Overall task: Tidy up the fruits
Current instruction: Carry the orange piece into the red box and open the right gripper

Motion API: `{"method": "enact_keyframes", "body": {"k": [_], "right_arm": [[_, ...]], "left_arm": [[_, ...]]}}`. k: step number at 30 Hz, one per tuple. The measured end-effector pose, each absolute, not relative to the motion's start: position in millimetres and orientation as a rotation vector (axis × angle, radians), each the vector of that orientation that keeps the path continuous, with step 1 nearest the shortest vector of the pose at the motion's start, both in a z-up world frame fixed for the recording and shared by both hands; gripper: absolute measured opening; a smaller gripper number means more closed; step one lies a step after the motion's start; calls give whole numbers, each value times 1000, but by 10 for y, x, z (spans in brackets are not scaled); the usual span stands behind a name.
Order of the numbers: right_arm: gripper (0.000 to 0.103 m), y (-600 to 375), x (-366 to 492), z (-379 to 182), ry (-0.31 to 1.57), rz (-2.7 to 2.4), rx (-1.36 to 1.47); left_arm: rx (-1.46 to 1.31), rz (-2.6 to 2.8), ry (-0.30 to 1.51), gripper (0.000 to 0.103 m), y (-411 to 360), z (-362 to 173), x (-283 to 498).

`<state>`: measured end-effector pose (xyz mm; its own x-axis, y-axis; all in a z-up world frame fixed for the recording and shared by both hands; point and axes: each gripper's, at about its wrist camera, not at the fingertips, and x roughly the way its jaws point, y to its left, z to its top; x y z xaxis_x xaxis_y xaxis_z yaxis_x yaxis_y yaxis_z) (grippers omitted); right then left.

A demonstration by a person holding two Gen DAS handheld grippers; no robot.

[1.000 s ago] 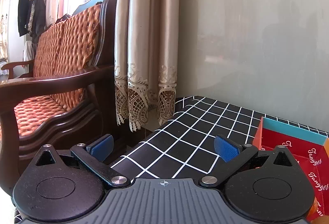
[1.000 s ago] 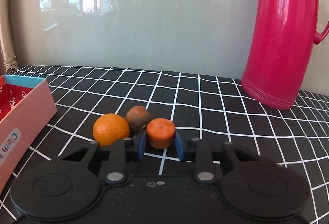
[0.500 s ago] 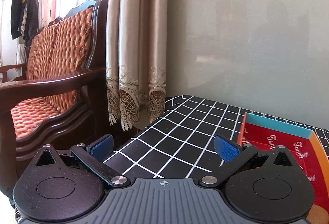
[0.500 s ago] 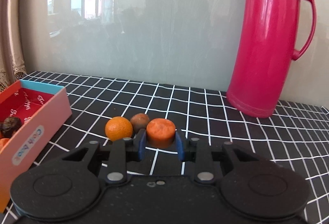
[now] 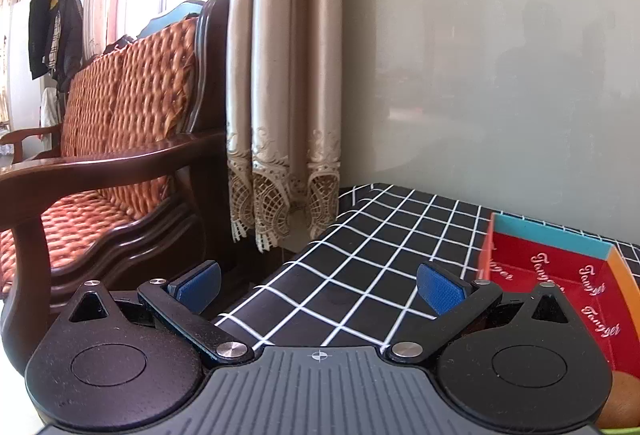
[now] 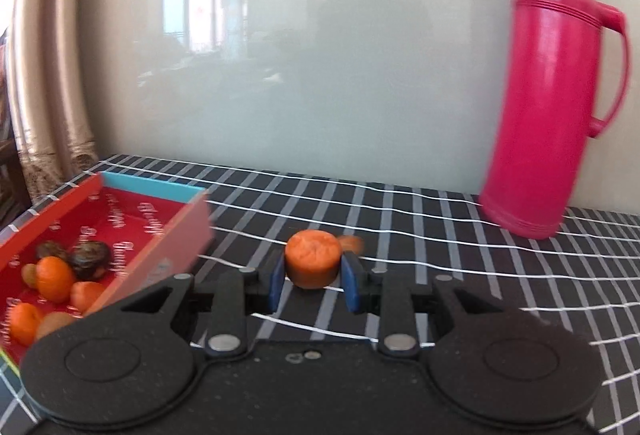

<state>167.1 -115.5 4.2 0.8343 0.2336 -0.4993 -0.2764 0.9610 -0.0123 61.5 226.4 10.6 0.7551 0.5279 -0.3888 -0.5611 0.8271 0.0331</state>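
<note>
The right claw (image 6: 312, 281) is clamped on 1 orange chunk (image 6: 313, 262), up off the table, near the box (image 6: 188, 235). The left claw (image 5: 318, 285) is wide apart, empty. Several fruits (image 6: 56, 277) sit inside already; another (image 6: 352, 243) waits behind.

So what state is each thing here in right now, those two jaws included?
Right gripper: jaws shut on the orange chunk.
Orange chunk: clamped, lifted off the cloth.
Left gripper: jaws wide apart, holding nothing.
Red box: lidless, partly filled with fruit.
Fruits in the box: lying loose, orange and dark brown ones together.
Pink flask: upright, lid on.
Checked tablecloth: lying flat.
</note>
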Motion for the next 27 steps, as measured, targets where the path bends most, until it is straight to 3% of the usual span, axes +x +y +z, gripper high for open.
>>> {"method": "enact_keyframes", "body": {"k": [15, 17, 19, 24, 27], "right_arm": [[29, -234, 1571, 75, 496, 485, -101], [33, -152, 1574, 26, 526, 492, -135], [50, -136, 1541, 4, 511, 478, -152], [52, -233, 1542, 51, 464, 432, -115], [67, -421, 1568, 71, 446, 377, -79]], "left_arm": [[-87, 640, 424, 103, 2582, 23, 503], [-89, 646, 430, 103, 2621, 14, 501], [-95, 652, 430, 103, 2656, 9, 491], [-117, 651, 417, 103, 2686, 25, 475], [-111, 634, 413, 103, 2632, 38, 493]]}}
